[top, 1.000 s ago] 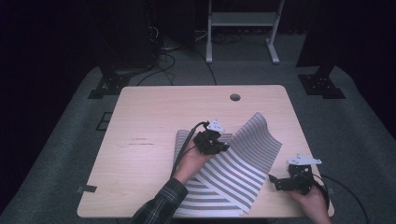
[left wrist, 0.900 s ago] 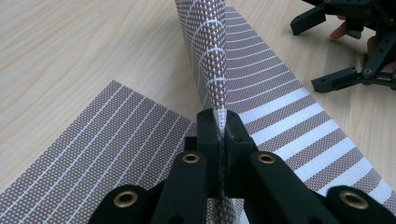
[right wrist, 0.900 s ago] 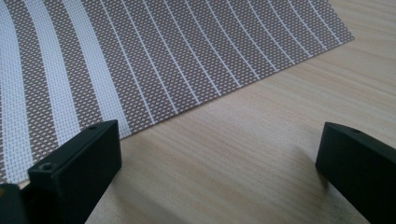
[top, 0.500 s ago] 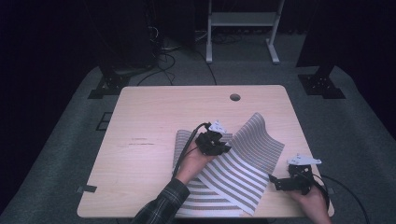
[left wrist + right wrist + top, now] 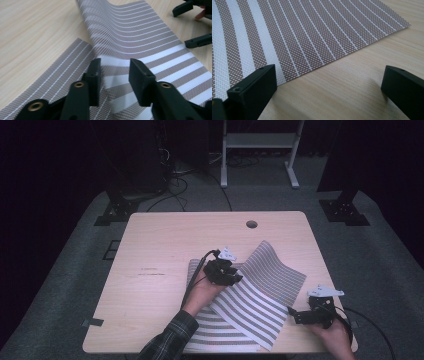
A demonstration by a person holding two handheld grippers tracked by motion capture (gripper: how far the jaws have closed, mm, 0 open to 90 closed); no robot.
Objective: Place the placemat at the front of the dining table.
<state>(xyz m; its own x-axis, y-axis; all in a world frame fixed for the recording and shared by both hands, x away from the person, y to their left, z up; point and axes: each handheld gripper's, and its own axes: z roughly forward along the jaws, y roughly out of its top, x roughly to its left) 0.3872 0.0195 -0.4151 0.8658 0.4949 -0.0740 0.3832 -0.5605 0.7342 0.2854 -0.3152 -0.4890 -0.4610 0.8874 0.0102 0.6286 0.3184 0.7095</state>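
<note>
Striped woven placemat (image 5: 250,305) lies folded over itself on the bench (image 5: 160,250), seen from above, left tongs (image 5: 235,276) over its fold, right tongs (image 5: 296,315) at its right edge. Left gripper view: jaws just opening, parted, mat (image 5: 130,45) between them unpressed. Right gripper view: jaws wide apart, mat (image 5: 299,37) just beyond.

We see a light wooden table (image 5: 165,245) with a round hole (image 5: 251,224) near its far edge, standing on grey carpet (image 5: 385,255). Beyond it, the room is dark, with a white metal stand (image 5: 257,142), black stand feet (image 5: 116,210) and cables (image 5: 180,175) on the floor.
</note>
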